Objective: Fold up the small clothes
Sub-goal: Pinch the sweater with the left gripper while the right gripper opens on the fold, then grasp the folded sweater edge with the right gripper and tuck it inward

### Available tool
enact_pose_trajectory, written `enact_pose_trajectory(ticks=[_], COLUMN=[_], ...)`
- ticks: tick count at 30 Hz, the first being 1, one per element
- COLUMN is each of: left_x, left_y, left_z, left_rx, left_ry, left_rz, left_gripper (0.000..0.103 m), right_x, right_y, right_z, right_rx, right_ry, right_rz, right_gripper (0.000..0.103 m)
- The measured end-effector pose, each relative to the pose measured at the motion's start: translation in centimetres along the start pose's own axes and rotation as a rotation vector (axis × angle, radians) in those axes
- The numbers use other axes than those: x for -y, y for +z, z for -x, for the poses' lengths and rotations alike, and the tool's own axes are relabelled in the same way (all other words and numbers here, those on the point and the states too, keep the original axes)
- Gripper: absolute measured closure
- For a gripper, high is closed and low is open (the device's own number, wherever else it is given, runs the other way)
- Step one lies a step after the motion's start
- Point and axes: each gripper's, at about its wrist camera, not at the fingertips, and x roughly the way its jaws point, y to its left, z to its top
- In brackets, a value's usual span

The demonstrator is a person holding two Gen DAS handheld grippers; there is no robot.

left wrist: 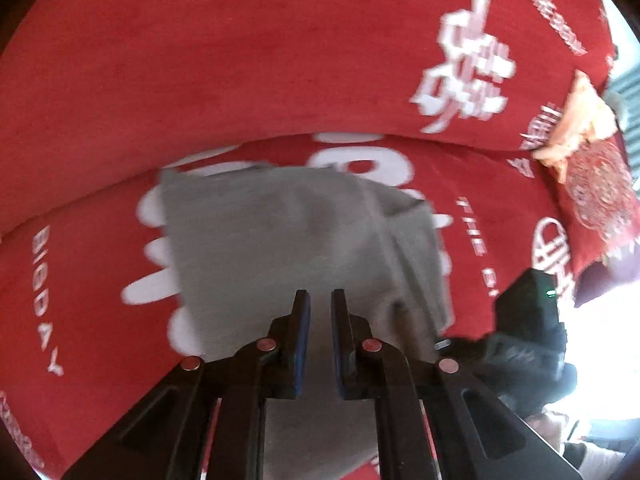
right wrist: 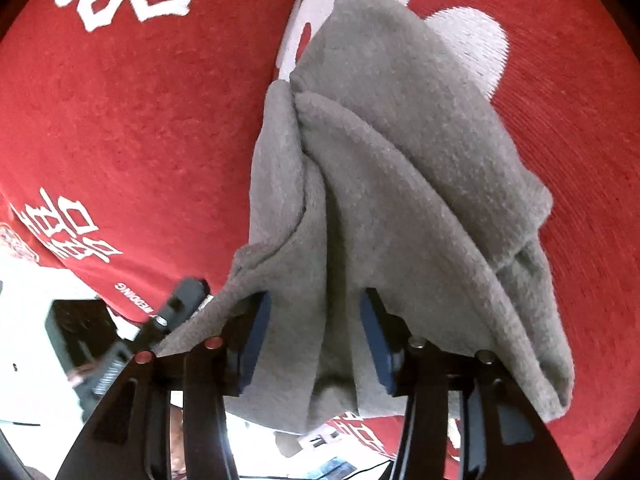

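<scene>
1. Left wrist view: my left gripper (left wrist: pixel 320 300) points steeply down over a small grey fleecy garment (left wrist: pixel 288 248) lying on a red woven bed cover with white lettering (left wrist: pixel 200 72). Its blue-padded jaws stand almost together, closed, with a narrow slit between them; whether cloth is pinched there I cannot tell. Only this view shows an orange patterned cloth (left wrist: pixel 580 120) at the far right and my right gripper's black body (left wrist: pixel 528 320) at the garment's right edge.
2. Right wrist view: my right gripper (right wrist: pixel 316 320) has its jaws parted, with a thick fold of the grey garment (right wrist: pixel 400 160) between and draped over the fingers (right wrist: pixel 256 336); the pads stand apart from the fold's sides and do not visibly press it. Only this view shows the bunched, ridged folds close up, and the left gripper's black tip (right wrist: pixel 180 300) at the cloth's lower left corner.
3. Orientation: in the right view the garment's long axis runs from the fingers up and away toward the top of frame; in the left view it lies as a broad, roughly rectangular patch.
4. Texture: the garment is nubby, soft knit; the cover is finely ribbed.
</scene>
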Motion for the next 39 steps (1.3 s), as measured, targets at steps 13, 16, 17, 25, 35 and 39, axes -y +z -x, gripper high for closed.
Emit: enact_pose_trajectory(ticks=[13,16,17,25,35,39], left_x=[-7.5,-8.3,-8.6,-10.0,-6.3,-6.1], left_y=[-2.7,-2.4,-2.4,-2.6,-2.2,-2.8], left_z=[-1.0,-1.5,-1.6,-2.7,-2.8,-5.1], left_rx=[-0.007,-0.017,-0.018,-0.034,0.013,-0.040], left_ry=[0.138,0.136,0.132,0.139,0.140,0.157], left_rz=[0.133,0.159,0.172,0.222,0.114,0.117], left_gripper=[0.000,0.000,0.000,0.000,0.000,0.000], right_x=[3.2,2.8,2.5,-2.1,-4.7,0.7], right_y=[-0.5,1.0,1.7,3.3,2.5,3.9], right_z=[2.6,1.6,0.8,-3.6,5.3,4.4], right_rx=[0.044,0.035,0.018,-0.072,0.129,0.102], right_ry=[0.093,0.124,0.124,-0.157,-0.120,-0.324], right_rz=[-0.035,-0.027,-0.014,0.203,0.359,0.229], right_gripper=[0.038,0.038,0.038,0.088,0.089,0.086])
